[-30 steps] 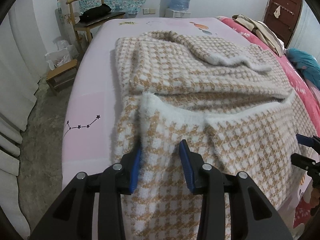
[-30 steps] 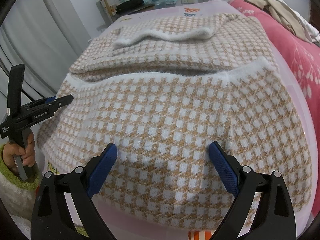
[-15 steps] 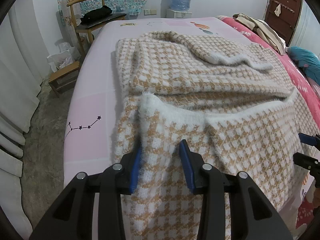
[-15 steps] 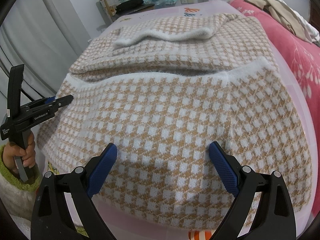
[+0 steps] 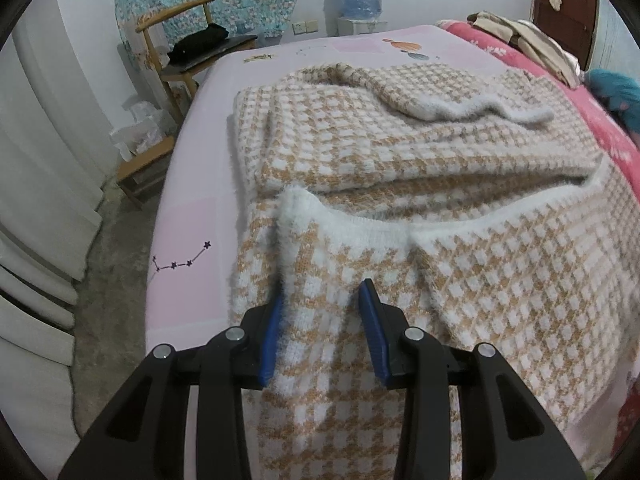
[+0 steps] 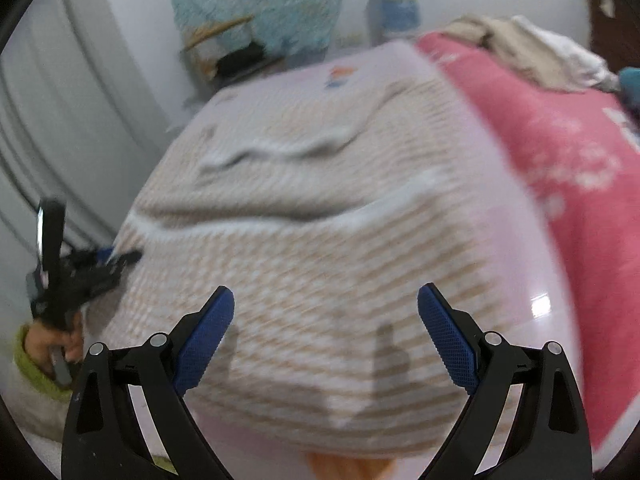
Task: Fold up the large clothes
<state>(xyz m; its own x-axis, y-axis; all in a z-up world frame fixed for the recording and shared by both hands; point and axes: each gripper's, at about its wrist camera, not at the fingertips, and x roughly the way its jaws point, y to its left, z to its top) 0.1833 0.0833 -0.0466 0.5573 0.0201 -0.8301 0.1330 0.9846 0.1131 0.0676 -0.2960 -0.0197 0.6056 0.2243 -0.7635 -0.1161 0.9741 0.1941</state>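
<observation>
A large knitted garment [image 5: 420, 184] with a tan and white check pattern lies spread over the pink bed [image 5: 188, 236]. Its far part is folded into a thick stack, and one sleeve with a fluffy white cuff lies across the top of this stack. The near part has a white fluffy hem that runs from left to right across the bed.

The left gripper [image 5: 322, 336] is at the near left corner of the garment. Its jaws stand narrow, and a bunch of the checked fabric sits between the blue pads [image 5: 372, 336], which press on it from both sides. The white hem corner rises just beyond the fingertips, so the cloth is pinched a little behind its edge.

The right gripper [image 6: 326, 336] is over the near right part of the garment [image 6: 320, 240]. Its jaws stand wide apart and nothing is between them; the fabric lies below and beyond the fingers, apart from them. This view is blurred. At its left side the left gripper [image 6: 120, 258] shows at the garment's edge, held by a hand [image 6: 52, 344] in a green cuff.

On the right of the bed is a red flowered blanket [image 6: 560, 152] with a pile of pale clothes [image 5: 532, 44] at its far end.
</observation>
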